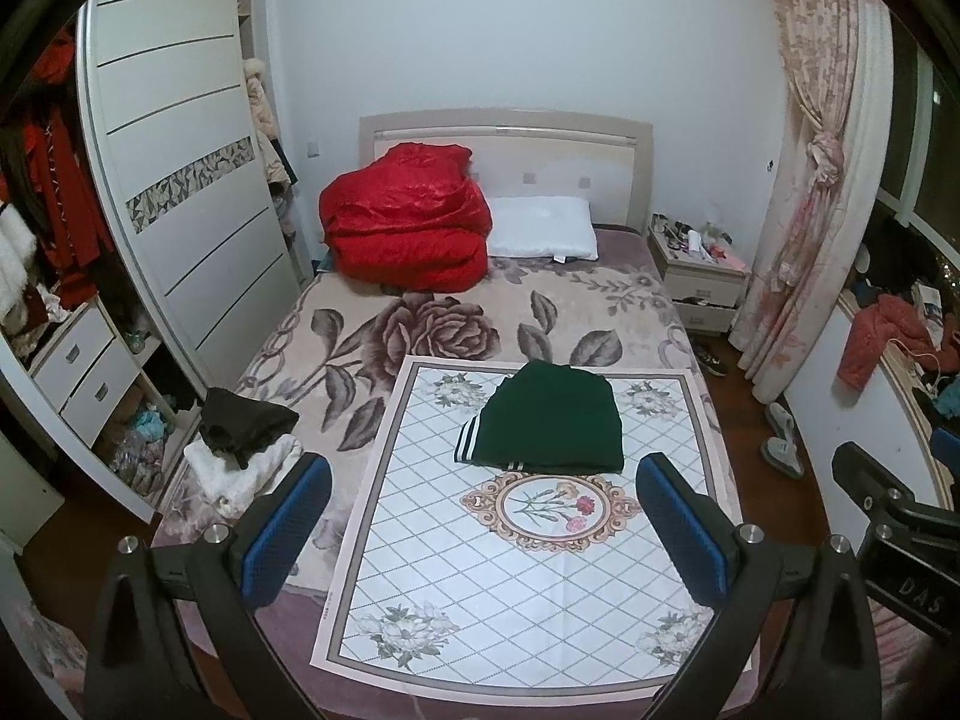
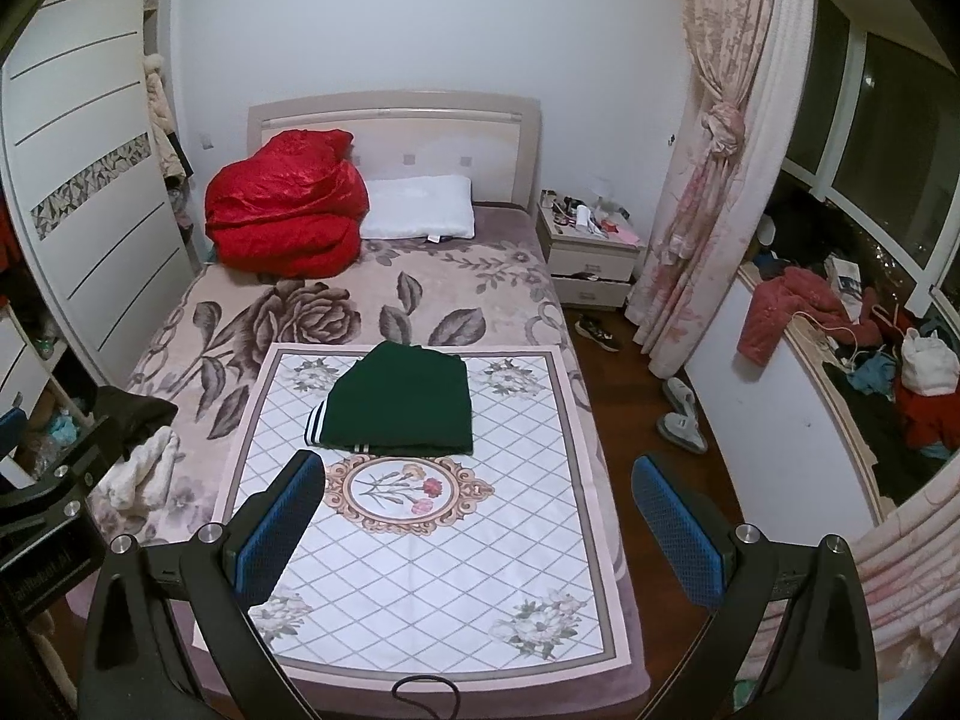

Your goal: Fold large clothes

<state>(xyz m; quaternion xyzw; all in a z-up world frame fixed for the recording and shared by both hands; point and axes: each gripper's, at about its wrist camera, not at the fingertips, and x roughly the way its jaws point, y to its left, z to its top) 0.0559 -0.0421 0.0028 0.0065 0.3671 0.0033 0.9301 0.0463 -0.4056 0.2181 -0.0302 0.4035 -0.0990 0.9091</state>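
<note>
A dark green garment (image 1: 549, 420) with white-striped trim lies folded into a neat rectangle on a white floral mat (image 1: 456, 588) spread on the bed; it also shows in the right wrist view (image 2: 405, 405) on the same mat (image 2: 432, 576). My left gripper (image 1: 483, 474) is open and empty, held above the mat just short of the garment. My right gripper (image 2: 480, 474) is open and empty too, above the mat's near right part. A black garment (image 1: 243, 420) lies on a white fluffy one (image 1: 240, 474) at the bed's left edge.
A red quilt (image 1: 408, 222) and a white pillow (image 1: 543, 225) lie at the headboard. A wardrobe (image 1: 180, 180) stands on the left, a cluttered nightstand (image 1: 699, 276) and curtain (image 1: 822, 180) on the right. Shoes (image 2: 681, 417) lie on the floor. Clothes pile on the window ledge (image 2: 840, 324).
</note>
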